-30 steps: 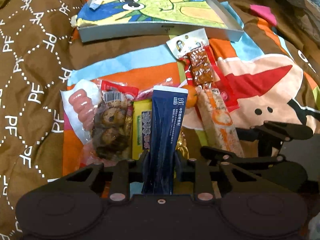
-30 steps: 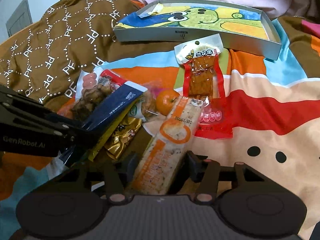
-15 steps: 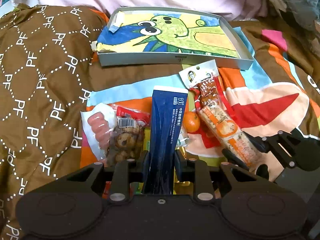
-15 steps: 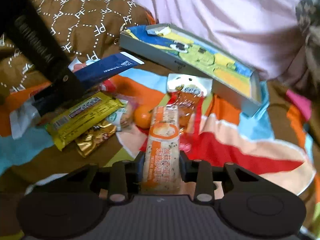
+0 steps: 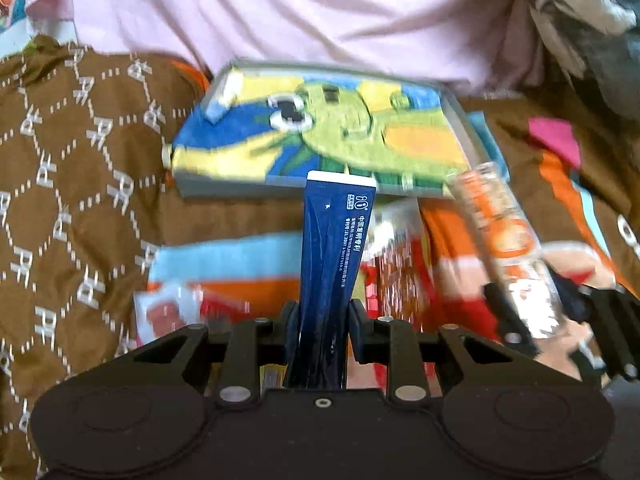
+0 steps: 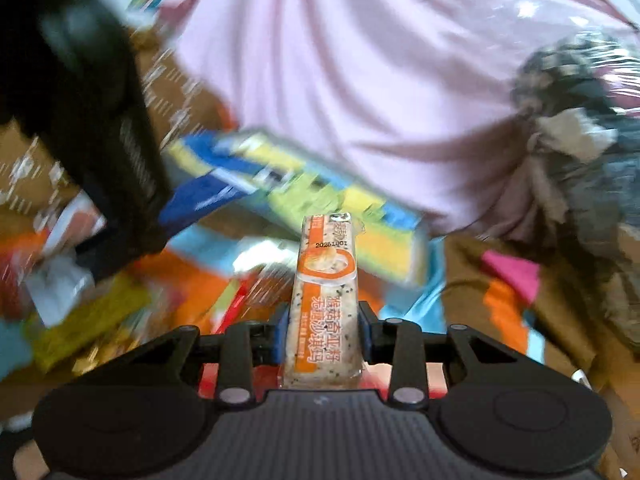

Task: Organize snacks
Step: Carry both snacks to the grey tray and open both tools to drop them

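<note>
My left gripper (image 5: 319, 322) is shut on a dark blue snack packet (image 5: 334, 240), which sticks up in front of the shallow grey box (image 5: 320, 140) with the green cartoon picture inside. My right gripper (image 6: 322, 320) is shut on an orange-and-white speckled snack bar (image 6: 326, 280), lifted off the bed. In the left wrist view that same bar (image 5: 504, 240) hangs at the right, held by the right gripper (image 5: 536, 312). The blue packet (image 6: 208, 196) shows at the left of the right wrist view, under the left gripper's black body (image 6: 100, 132). The box (image 6: 320, 196) lies blurred beyond the bar.
Other snack packets lie on the colourful bedspread: a red-and-clear one (image 5: 400, 272), a pink-and-white one (image 5: 168, 312), and a yellow one (image 6: 84, 320). A brown patterned quilt (image 5: 80, 208) covers the left. A pink cloth (image 5: 280, 12) rises behind the box.
Both grippers have risen with their packets, and the views tilted up toward the box and pink cloth. The right gripper closed on the bar and lifted it off the pile.
</note>
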Demonstrator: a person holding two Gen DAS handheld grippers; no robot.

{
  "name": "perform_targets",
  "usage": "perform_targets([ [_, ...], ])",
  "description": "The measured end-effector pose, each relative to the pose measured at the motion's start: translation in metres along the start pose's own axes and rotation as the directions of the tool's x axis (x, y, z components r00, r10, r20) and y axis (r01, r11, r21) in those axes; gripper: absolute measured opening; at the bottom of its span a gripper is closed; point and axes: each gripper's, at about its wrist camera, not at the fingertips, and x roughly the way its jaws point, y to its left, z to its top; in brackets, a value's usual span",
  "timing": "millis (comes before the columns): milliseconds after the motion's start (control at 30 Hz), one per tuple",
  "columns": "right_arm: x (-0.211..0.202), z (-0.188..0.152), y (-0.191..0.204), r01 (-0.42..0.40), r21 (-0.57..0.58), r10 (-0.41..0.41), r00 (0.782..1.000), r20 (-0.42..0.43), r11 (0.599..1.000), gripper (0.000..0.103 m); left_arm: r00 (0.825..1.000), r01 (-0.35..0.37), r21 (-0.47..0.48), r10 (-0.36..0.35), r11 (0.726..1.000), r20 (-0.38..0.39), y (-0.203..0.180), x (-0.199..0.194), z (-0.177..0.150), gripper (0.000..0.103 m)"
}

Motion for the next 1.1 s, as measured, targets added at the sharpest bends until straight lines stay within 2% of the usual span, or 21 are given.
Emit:
perform_targets([
  [133, 0.015, 0.009, -0.024, 0.052, 0.151, -0.064, 0.995, 0.078, 0.987, 0.038, 0.998, -0.01, -0.018, 0.011, 1.0, 0.067, -0.006, 0.011, 0.034, 0.028],
  [267, 0.03, 0.012, -0.042, 0.087, 0.292, -0.127, 0.984, 0.122, 0.953, 0.038, 0.992, -0.012, -0.052, 0.018, 0.999, 0.123, -0.012, 0.028, 0.069, 0.028],
  [600, 0.09, 0.015, -0.066, 0.049, 0.4, -0.135, 0.973, 0.189, 0.915, 0.038, 0.973, -0.01, -0.087, 0.03, 0.996, 0.227, -0.032, 0.08, 0.136, 0.028],
  [733, 0.116, 0.007, -0.069, -0.011, 0.454, -0.085, 0.978, 0.191, 0.891, 0.038, 0.974, -0.024, -0.096, 0.045, 0.995, 0.223, -0.034, 0.103, 0.148, 0.028],
  [900, 0.147, -0.004, -0.076, -0.047, 0.526, -0.06, 0.981, 0.185, 0.849, 0.038, 0.983, -0.042, -0.099, 0.059, 0.994, 0.175, -0.031, 0.135, 0.154, 0.028],
  [1100, 0.166, -0.005, -0.078, -0.069, 0.537, -0.019, 0.987, 0.157, 0.841, 0.038, 0.99, -0.063, -0.115, 0.077, 0.991, 0.121, -0.024, 0.163, 0.148, 0.028],
])
